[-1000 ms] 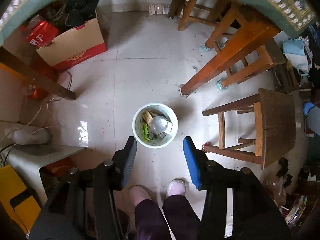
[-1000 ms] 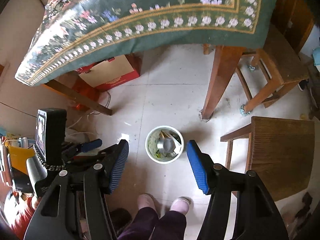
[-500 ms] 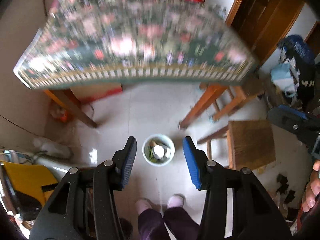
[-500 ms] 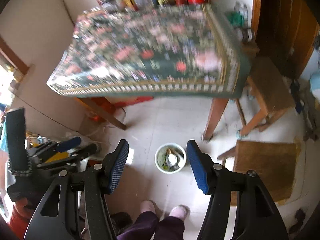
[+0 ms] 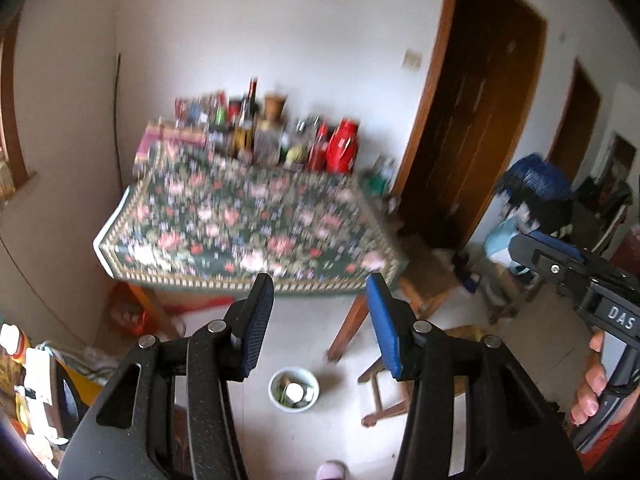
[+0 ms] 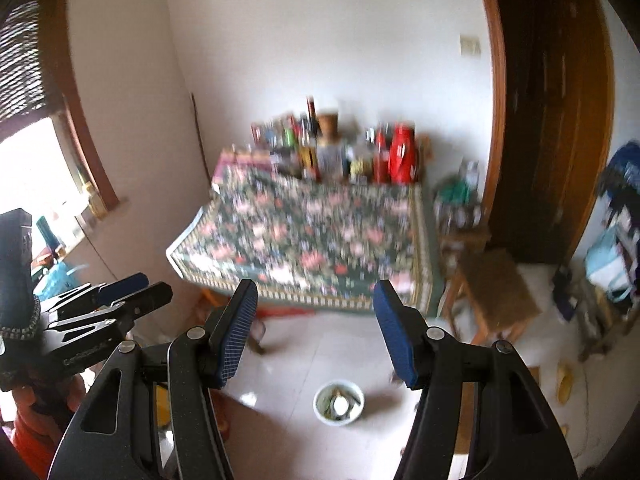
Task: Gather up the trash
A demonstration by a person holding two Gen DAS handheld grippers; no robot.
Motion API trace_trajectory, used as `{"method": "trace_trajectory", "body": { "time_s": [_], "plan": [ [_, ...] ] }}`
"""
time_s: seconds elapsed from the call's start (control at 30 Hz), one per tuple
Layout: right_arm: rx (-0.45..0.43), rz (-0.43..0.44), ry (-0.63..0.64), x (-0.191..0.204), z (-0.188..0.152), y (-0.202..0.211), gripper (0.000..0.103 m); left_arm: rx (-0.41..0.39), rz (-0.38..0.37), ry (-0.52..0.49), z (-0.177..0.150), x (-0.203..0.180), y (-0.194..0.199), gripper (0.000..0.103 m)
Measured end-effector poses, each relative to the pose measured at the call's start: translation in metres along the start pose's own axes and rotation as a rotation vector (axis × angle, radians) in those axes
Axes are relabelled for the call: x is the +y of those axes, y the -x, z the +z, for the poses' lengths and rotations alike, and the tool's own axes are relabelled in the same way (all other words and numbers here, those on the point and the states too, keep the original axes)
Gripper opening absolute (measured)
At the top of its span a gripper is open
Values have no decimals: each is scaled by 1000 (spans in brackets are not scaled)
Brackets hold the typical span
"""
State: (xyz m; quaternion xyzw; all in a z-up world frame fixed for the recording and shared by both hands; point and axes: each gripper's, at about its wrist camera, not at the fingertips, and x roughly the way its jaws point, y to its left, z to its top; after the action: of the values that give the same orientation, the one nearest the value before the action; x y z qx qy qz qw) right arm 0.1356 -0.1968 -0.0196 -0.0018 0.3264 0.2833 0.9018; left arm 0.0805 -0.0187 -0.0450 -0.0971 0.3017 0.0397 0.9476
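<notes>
You are lifting both tools away from the floor and tipping them up toward the room: a second ago each camera was staring almost straight down at the trash bin, and now the bin is sliding to the bottom of each view while the cloth-covered table and far wall are filling the frame. I read that as you leaving the bin and starting to look for the next piece of trash, probably on or around the table.

In the left wrist view, the left tool (image 5: pixel 320 320) is hanging released, jaws parted with nothing between them. The trash bin (image 5: pixel 294 389) is sitting on the floor (image 5: pixel 304 320) at 6 o'clock, small, white and round, holding scraps and a pale lid-like disc. The table (image 5: pixel 248 236) is lying at 12 o'clock under a floral cloth, its bare middle blurred, with bottles (image 5: pixel 256 132) crowding its far edge. A wooden stool (image 5: pixel 460 336) is standing at 4 o'clock of the bin, and the right tool (image 5: pixel 520 246) is poking in at 3 o'clock.

In the right wrist view, the right tool (image 6: pixel 316 332) is also released and empty. The bin (image 6: pixel 339 402) is showing at 6 o'clock, near full of mixed scraps. The left tool (image 6: pixel 154 290) is entering at 9 o'clock. No loose trash is showing clearly through the blur.
</notes>
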Motion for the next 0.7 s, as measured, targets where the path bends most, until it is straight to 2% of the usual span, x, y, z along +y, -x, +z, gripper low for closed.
{"method": "trace_trajectory", "body": {
  "time_s": [0.17,0.23,0.3,0.37,0.43,0.5,0.7],
  "plan": [
    [-109,-19,39,45,-10,65,56,-85,-11,-25,-12,-3,75,53],
    [-137,-23,51,58,-16,81,56,-110,-11,-25,-20,-1,102,62],
    [-162,-29,52,67,-22,94,56,-130,-13,-26,-29,1,126,75],
    [-169,-25,49,74,-27,104,58,-145,-7,-35,-37,2,142,82],
    [-174,-23,43,80,-32,113,76,-166,13,-50,-43,2,157,86],
    [-189,-27,31,84,-36,121,86,-180,25,-63,-47,3,168,86],
    [-187,-38,29,93,-45,132,90,-194,10,-68,-53,5,182,86]
  ]
}}
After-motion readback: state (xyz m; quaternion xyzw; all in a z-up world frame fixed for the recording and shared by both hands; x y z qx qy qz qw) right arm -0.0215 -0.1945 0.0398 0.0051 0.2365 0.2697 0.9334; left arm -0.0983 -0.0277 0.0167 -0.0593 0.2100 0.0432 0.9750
